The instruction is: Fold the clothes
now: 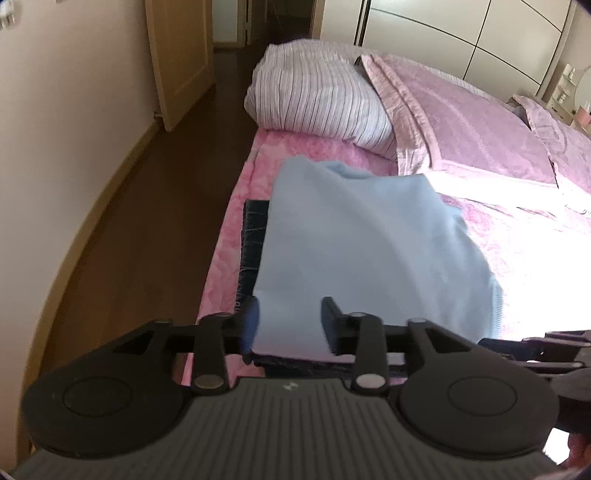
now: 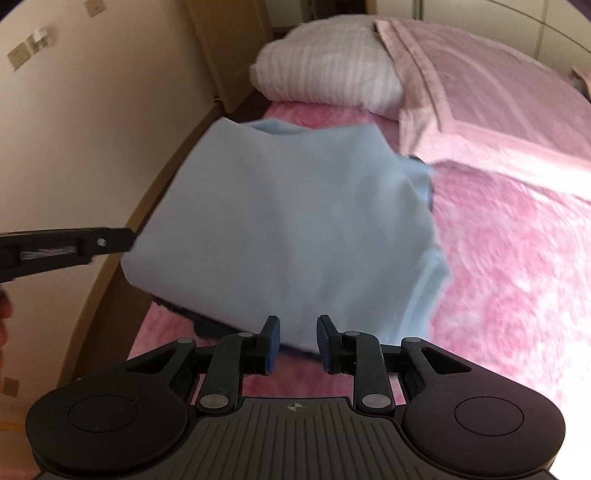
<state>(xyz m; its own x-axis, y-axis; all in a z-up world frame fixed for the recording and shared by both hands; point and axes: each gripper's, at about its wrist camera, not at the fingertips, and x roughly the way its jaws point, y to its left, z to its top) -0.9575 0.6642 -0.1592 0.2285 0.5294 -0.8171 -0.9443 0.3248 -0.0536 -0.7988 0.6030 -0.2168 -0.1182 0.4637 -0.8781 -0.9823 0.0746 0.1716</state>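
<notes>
A folded light blue garment (image 1: 369, 251) (image 2: 288, 214) lies on the pink bed cover (image 1: 229, 266) (image 2: 517, 277), on top of a dark navy piece of clothing (image 1: 253, 236) (image 2: 207, 325) that sticks out at its left and near edges. My left gripper (image 1: 291, 323) hovers over the garment's near left corner; its jaws stand well apart and blue cloth shows in the gap, not pinched. From the right wrist view it (image 2: 123, 240) is seen side-on at the garment's left edge. My right gripper (image 2: 298, 343) is open at the near edge, holding nothing.
A striped white pillow (image 1: 317, 99) (image 2: 328, 70) and a lilac quilt (image 1: 461, 122) lie farther up the bed. Dark floor (image 1: 166, 221) runs along the bed's left side, with a wall and a wooden door (image 1: 181, 55) beyond. A wardrobe (image 1: 461, 29) stands behind the bed.
</notes>
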